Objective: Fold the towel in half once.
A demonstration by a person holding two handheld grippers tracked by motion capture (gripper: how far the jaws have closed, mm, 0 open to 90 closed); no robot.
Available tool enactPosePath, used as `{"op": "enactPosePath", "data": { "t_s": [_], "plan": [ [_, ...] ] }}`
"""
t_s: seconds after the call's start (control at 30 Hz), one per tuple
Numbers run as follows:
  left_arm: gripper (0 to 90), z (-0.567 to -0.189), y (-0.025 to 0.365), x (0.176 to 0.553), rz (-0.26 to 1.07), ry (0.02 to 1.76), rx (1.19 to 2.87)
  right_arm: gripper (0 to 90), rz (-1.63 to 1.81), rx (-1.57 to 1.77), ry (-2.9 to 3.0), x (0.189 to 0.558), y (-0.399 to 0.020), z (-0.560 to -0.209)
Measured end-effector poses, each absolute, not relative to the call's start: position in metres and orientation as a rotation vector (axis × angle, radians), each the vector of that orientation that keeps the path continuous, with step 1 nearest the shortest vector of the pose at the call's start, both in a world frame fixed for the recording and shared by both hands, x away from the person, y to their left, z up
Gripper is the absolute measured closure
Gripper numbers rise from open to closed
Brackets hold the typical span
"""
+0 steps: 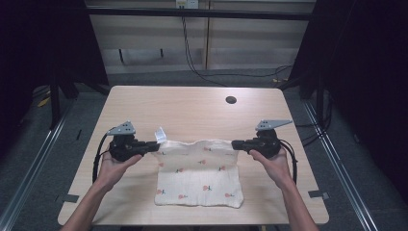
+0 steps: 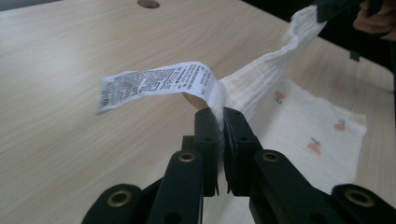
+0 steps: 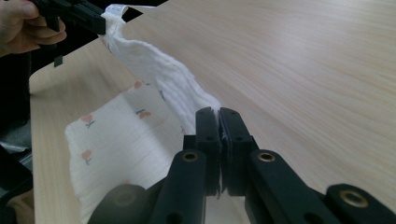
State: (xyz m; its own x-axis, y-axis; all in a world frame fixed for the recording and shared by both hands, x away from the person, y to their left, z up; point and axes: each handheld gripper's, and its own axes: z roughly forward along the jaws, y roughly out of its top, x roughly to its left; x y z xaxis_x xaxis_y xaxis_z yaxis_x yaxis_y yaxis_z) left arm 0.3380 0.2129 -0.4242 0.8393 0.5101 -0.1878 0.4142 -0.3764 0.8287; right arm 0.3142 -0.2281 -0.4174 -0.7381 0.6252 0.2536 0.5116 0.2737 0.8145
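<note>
Left gripper (image 1: 153,146) is clamped tight on the cloth's far left corner, right by the printed care label (image 1: 160,134). The white fruit-print cloth (image 1: 199,174) has its far edge lifted and stretched between both tools, its near part lying flat by the table's (image 1: 192,108) near edge. Right gripper (image 1: 235,144) pinches the far right corner.

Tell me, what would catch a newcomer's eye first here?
Probably the white cloth with small red fruit prints, stretched between two hand-held grippers near the front of the wooden table. The left gripper pinches one far corner and the right gripper the other, lifting that edge while the near part lies flat. A printed care label sticks out at the left gripper's corner.
</note>
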Motion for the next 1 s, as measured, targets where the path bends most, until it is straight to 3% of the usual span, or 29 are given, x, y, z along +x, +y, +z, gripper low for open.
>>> {"op": "enactPosePath", "data": {
  "t_s": [0.27, 1.0],
  "plan": [
    [85.0, -0.433, 0.218, 0.306, 0.089, 0.645, 2.07, 87.7, 1.479, 1.05, 2.432, 0.284, -0.231, -0.419],
    [84.4, -0.471, 0.208, 0.292, -0.006, 0.649, 2.155, 87.3, 1.383, 1.121, 2.532, 0.257, -0.233, -0.458]
  ]
}}
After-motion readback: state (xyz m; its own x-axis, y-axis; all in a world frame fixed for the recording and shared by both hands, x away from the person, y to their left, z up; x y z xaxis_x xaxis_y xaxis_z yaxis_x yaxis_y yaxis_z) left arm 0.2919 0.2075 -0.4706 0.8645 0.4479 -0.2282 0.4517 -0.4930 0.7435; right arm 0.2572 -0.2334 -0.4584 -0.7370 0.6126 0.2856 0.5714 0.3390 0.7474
